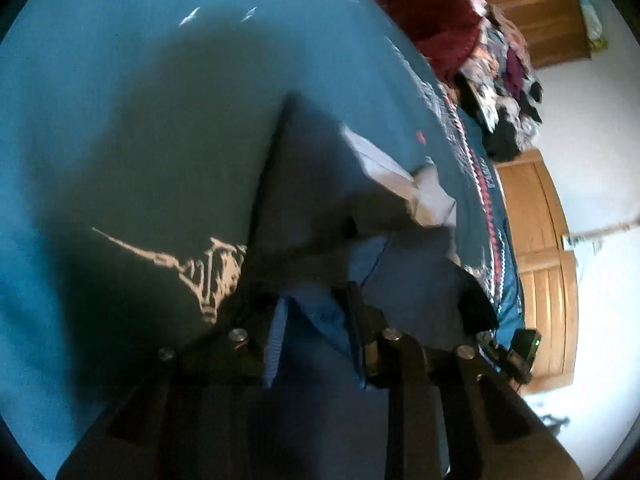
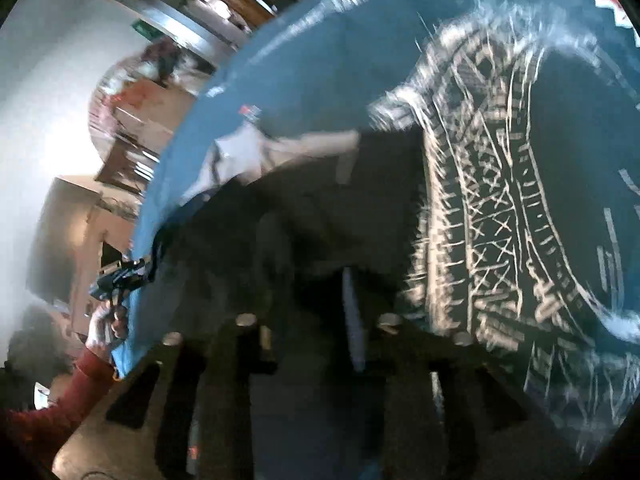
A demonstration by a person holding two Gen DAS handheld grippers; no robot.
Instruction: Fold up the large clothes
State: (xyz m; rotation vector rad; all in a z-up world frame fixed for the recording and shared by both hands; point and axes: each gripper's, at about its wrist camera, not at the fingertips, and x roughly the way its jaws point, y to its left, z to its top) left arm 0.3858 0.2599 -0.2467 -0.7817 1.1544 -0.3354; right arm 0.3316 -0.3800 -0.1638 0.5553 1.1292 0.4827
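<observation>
A dark navy garment (image 1: 320, 184) with a pale lining patch (image 1: 400, 176) lies on a blue bedspread (image 1: 120, 80). My left gripper (image 1: 316, 320) is shut on a blue ribbed edge of the garment (image 1: 276, 340), bunched between its fingers. In the right wrist view the same dark garment (image 2: 320, 220) hangs in front, blurred. My right gripper (image 2: 320, 332) is shut on a fold of it, with a pale blue edge (image 2: 354, 320) showing between the fingers. The left gripper (image 2: 120, 276) and the hand holding it appear at the bed's edge in the right wrist view.
The bedspread has a white tower print (image 2: 500, 220) and a patterned border (image 1: 488, 200). A heap of mixed clothes (image 1: 492, 80) with a dark red piece (image 1: 432, 12) lies at the far end. Wooden doors (image 1: 540, 260) stand beside the bed on a pale floor (image 1: 592, 140).
</observation>
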